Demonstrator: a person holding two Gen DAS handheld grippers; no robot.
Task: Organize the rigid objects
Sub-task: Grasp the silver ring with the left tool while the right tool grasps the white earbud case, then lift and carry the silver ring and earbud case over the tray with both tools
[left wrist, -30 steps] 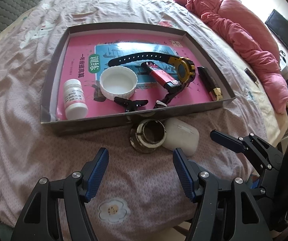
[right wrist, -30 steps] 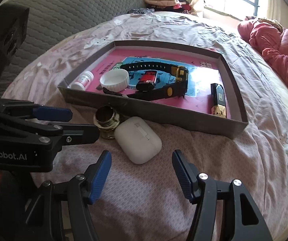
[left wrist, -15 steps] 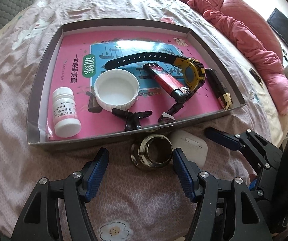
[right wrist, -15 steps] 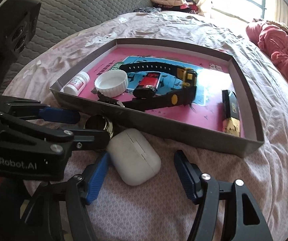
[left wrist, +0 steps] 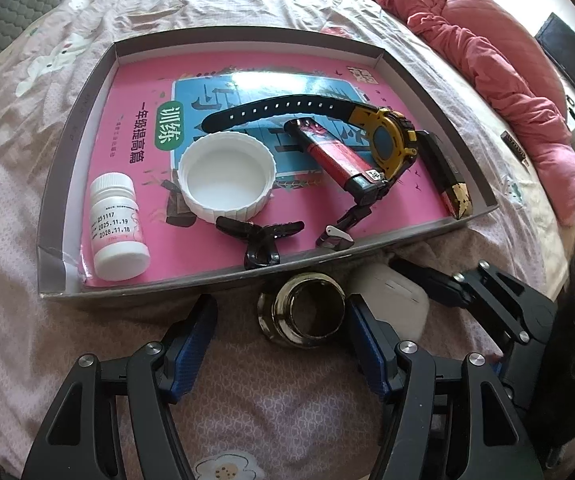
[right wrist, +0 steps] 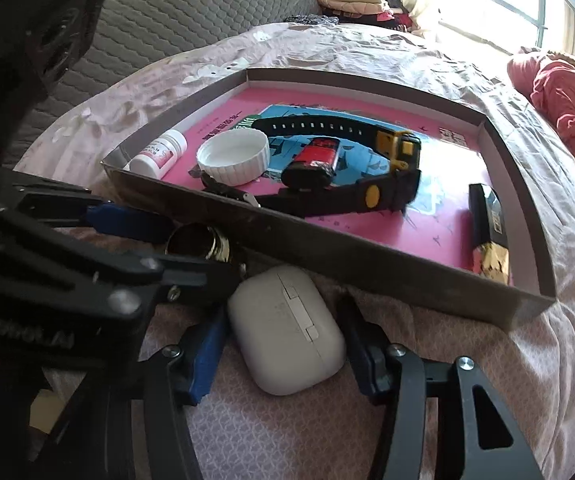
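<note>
A brass ring point(left wrist: 301, 312) lies on the pink bedspread just in front of the grey tray point(left wrist: 75, 136). It sits between the fingers of my open left gripper point(left wrist: 281, 312), nearer the right pad, untouched. Beside it lies a white earbud case point(right wrist: 287, 328), between the blue pads of my right gripper point(right wrist: 283, 340). Those jaws are closing, with the pads close to the case's sides and no visible press. The tray holds a pill bottle point(left wrist: 117, 228), a white lid point(left wrist: 227, 176), a red lighter point(left wrist: 335, 156), a yellow-and-black watch point(left wrist: 387, 144), a black clip point(left wrist: 261, 236) and a dark stick point(left wrist: 447, 176).
The tray's front wall point(right wrist: 327, 248) rises right behind the ring and the case. A pink quilt point(left wrist: 487, 60) is bunched at the right of the bed, and a grey quilted headboard point(right wrist: 207, 8) stands behind. My left gripper's arm point(right wrist: 87, 272) crowds the right wrist view.
Both grippers moved forward and down towards the tray. The brass ring now lies between the left fingers. The right jaws narrowed around the white case.
</note>
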